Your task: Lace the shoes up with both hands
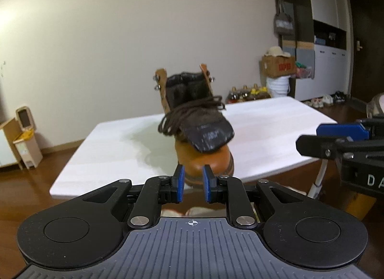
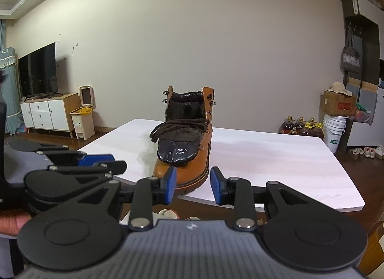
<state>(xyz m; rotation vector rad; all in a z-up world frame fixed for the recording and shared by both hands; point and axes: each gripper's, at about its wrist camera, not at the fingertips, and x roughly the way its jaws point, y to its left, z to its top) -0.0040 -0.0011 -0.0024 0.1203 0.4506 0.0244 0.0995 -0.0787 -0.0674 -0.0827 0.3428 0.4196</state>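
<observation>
Left wrist view: closest in, the left gripper (image 1: 193, 181) holds its blue pads slightly apart, gripping nothing, just short of the toe of 1 tan boot (image 1: 206, 161). The boot stands upright at the near edge of the white table (image 1: 276, 130), tongue flopped forward, 1 dark lace (image 1: 189, 115) bunched loose on it.

Right wrist view: the right gripper (image 2: 193, 187) gapes wider, also empty, before the same boot (image 2: 189, 168). Risk: tugging that lace (image 2: 177, 126) could tip or drag the boot off the edge. Count: 2 grippers, 1 boot.
</observation>
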